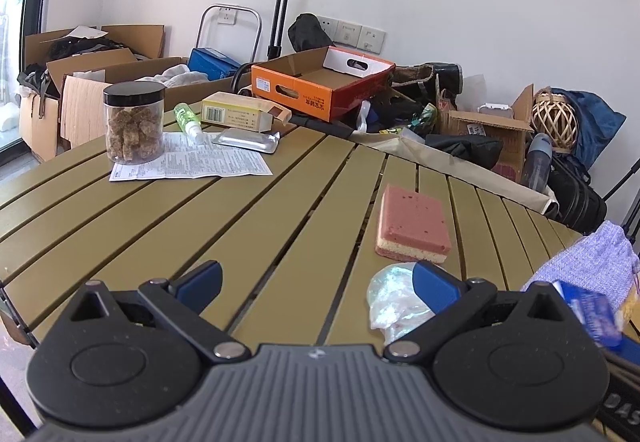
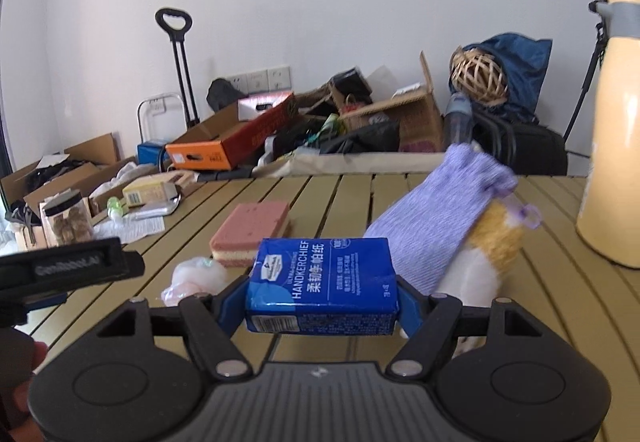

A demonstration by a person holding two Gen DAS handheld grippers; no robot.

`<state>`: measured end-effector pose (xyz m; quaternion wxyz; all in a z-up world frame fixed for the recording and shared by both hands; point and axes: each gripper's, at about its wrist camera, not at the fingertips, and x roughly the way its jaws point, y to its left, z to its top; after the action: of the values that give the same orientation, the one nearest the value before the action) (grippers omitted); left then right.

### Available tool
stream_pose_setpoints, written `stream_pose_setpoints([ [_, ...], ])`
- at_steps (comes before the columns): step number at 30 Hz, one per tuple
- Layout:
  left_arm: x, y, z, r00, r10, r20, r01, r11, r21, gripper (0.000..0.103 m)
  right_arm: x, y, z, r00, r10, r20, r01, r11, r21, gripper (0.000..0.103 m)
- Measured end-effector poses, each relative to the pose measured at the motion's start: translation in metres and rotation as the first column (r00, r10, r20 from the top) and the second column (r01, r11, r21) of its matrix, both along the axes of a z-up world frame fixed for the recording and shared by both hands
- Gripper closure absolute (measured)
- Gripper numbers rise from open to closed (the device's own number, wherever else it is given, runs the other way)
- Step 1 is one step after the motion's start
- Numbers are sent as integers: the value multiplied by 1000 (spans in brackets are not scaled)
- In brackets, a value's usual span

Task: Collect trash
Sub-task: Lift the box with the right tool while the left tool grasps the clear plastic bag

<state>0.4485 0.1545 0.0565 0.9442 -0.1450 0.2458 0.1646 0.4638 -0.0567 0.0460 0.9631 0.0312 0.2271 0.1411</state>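
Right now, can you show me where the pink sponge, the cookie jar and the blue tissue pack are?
pink sponge point(image 1: 412, 218), left wrist view, on its pink top face.
cookie jar point(image 1: 134, 130), left wrist view, on its clear side.
blue tissue pack point(image 2: 322, 278), right wrist view, on its printed top face.

Bare slats of the olive slatted table point(image 1: 248, 226) are lying open centrally; the pink-and-cream layered sponge point(image 1: 412, 224), crumpled clear plastic wrapper point(image 1: 394, 302) and lilac knitted pouch point(image 2: 444, 210) are crowding the right.
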Motion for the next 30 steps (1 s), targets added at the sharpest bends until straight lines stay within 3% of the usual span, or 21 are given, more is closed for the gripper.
stream_pose_setpoints([
  [9, 14, -23, -3, 999, -37, -10, 37, 999, 21, 0, -11, -42, 16, 995, -78, 65, 75, 996, 45, 30],
  [17, 33, -33, -13, 997, -30, -77, 31, 999, 13, 0, -20, -80, 23, 976, -168, 137, 159, 985, 71, 30],
  [30, 57, -49, -29, 990, -60, -128, 63, 998, 22, 0, -27, -156, 11, 935, -318, 154, 300, 945, 132, 30],
])
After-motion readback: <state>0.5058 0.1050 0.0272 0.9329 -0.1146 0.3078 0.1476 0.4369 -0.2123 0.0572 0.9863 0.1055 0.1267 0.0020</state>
